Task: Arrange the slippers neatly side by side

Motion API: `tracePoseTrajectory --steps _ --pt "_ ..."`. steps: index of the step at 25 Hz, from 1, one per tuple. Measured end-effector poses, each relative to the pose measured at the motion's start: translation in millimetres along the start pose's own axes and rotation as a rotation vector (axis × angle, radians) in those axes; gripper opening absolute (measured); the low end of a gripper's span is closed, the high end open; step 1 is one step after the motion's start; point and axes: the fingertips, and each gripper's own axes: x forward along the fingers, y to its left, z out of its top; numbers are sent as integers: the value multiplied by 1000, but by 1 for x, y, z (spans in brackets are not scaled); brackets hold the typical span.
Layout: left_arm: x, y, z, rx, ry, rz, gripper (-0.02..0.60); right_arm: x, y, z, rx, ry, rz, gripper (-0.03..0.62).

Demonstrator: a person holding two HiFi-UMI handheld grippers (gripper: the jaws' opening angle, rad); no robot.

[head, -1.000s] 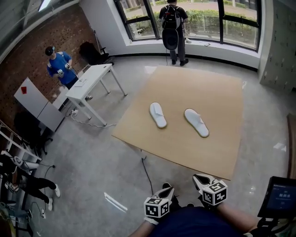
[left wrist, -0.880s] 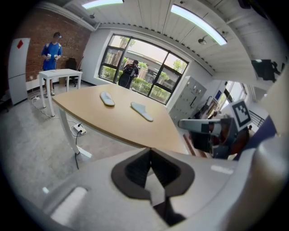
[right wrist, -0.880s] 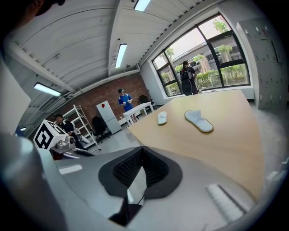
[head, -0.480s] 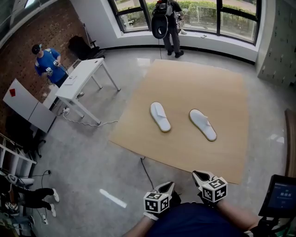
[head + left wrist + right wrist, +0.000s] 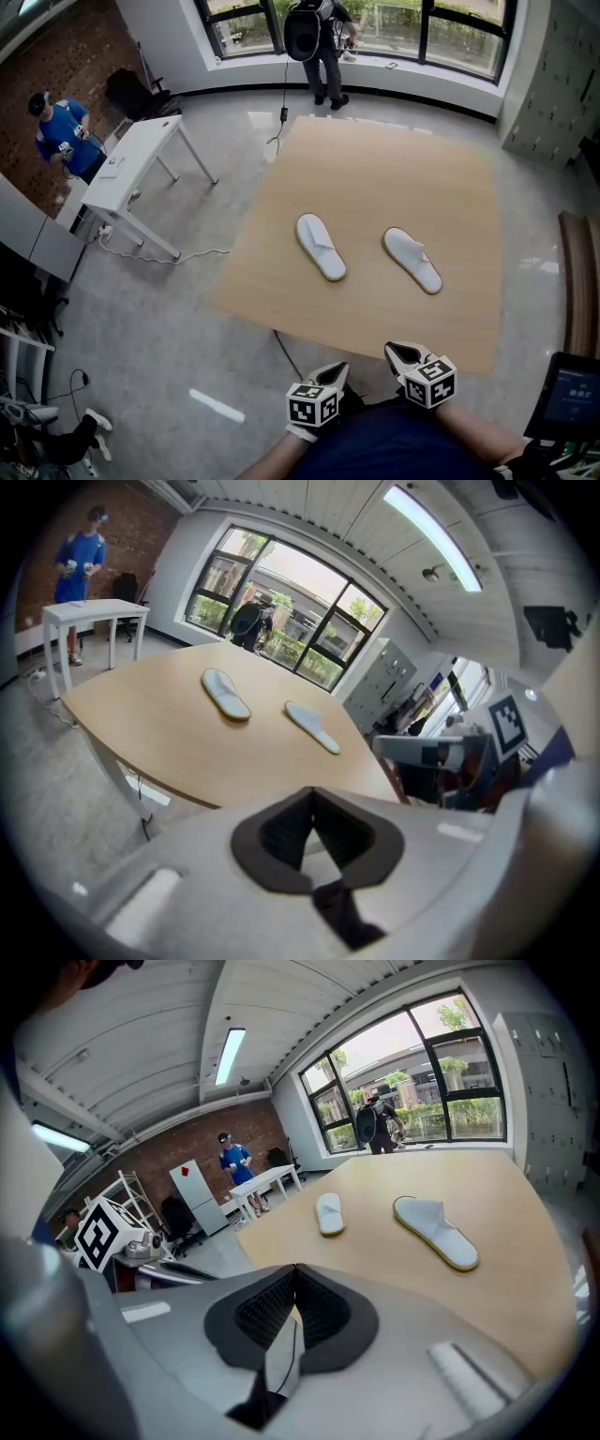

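Left tool (image 5: 312,806): closed, its dark pads meet at the tip with nothing between them; it is held low in front of the person's body, short of the near table edge.
Right tool (image 5: 293,1285): closed as well, pads together and empty; it is just beside the left tool, apart from it.
Table (image 5: 375,169): a large, light wooden top that stretches ahead of both tools; neither tool reaches over it.
Left slipper (image 5: 321,247): white, lying flat on the table well ahead of the left tool, slanted a little.
Right slipper (image 5: 412,260): white, flat on the table well ahead of the right tool, its open heel end nearer the tool; it slants a bit more than its partner.
Pair: the two slippers lie well apart with bare wood between them, and the right one is slightly closer to the tools.
Small white table (image 5: 131,169): far off to the left of the left tool, on the grey floor.
People: a person in blue (image 5: 61,131) beyond that white table, and a person with a backpack (image 5: 314,33) at the windows, far ahead of the tools.
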Motion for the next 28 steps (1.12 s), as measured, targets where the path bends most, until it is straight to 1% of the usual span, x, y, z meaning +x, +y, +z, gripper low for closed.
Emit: tracePoseTrajectory --steps 4,8,11,14,17,20,24,28 --pt "7 9 0 2 41 -32 3 2 2 1 -4 14 -22 11" --pt "23 12 -4 8 80 -53 3 5 -16 -8 55 26 -60 11" --pt "32 9 1 31 112 -53 3 16 -22 -10 112 36 -47 11" --pt "40 -1 17 68 127 -50 3 26 -27 5 136 26 -6 11" --pt "47 -3 41 90 120 -19 3 29 -37 30 123 -5 24 11" --pt "59 -9 62 106 122 2 3 27 -58 47 137 -26 25 11" --pt "80 -23 80 162 124 -4 3 25 -83 54 181 -44 20 11" --pt "108 -19 98 169 93 25 4 32 -116 57 189 -57 17 11"
